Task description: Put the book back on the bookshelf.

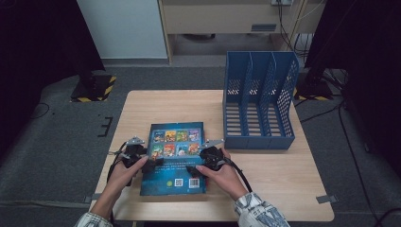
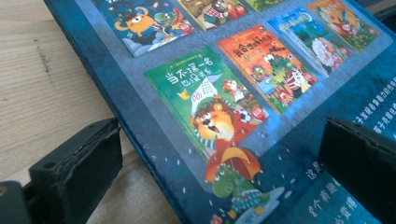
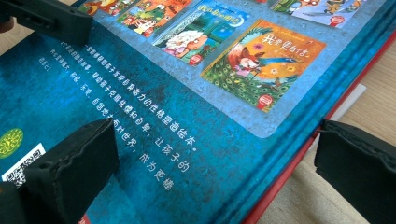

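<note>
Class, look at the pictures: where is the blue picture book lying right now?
In the high view the book lies flat on the table, near its front edge, left of the blue file rack.

A closed children's picture book (image 1: pixel 173 158) lies flat on the wooden table, back cover facing up, near the front edge and slightly left of centre. The cover is deep blue with a paler panel across its upper half holding two rows of small bright cover pictures: cartoon animals, a lion on green, a fox on orange. Below the panel run lines of white Chinese text, and square printed codes sit near the bottom edge. A thin red strip shows along its right side. The book sits roughly square to the table
</note>
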Motion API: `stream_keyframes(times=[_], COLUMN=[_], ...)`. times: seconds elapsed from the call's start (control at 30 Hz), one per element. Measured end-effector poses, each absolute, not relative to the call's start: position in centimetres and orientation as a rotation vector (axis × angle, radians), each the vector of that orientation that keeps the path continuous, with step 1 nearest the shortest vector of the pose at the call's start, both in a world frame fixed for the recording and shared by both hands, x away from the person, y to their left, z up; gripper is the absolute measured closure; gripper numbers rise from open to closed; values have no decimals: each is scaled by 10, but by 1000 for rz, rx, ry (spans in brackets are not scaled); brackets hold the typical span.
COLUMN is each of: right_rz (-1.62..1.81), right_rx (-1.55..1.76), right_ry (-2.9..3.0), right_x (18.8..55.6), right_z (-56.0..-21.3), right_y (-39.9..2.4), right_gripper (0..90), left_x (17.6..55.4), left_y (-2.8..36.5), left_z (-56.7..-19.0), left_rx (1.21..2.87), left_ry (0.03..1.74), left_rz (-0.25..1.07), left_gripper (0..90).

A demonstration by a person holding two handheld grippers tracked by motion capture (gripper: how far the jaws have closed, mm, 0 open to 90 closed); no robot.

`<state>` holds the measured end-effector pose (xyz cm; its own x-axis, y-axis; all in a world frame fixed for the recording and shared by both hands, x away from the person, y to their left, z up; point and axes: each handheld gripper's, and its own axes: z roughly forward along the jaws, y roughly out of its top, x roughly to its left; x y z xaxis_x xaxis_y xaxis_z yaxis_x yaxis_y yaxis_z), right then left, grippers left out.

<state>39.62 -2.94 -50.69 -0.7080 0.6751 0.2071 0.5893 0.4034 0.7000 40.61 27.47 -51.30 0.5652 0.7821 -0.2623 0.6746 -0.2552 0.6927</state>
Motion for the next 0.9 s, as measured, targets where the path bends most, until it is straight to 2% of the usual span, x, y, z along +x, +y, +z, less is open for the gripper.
stream_keyframes(times=[0.13, 0.27, 0.9], right_rz=[1208, 1208, 1246], right_rx=[1145, 1146, 1129], right_ry=[2539, 2540, 2532], right_x=[397, 398, 405], right_z=[-508, -508, -510], right_y=[-30, -31, -34], right_gripper=[2, 1, 2], left_x=[413, 417, 418], left_y=[279, 280, 272], left_z=[-520, -523, -515], left_rx=[1963, 1949, 1989], left_ry=[1167, 1147, 1189], left_rz=[62, 36, 74], left_gripper=[0, 0, 3])
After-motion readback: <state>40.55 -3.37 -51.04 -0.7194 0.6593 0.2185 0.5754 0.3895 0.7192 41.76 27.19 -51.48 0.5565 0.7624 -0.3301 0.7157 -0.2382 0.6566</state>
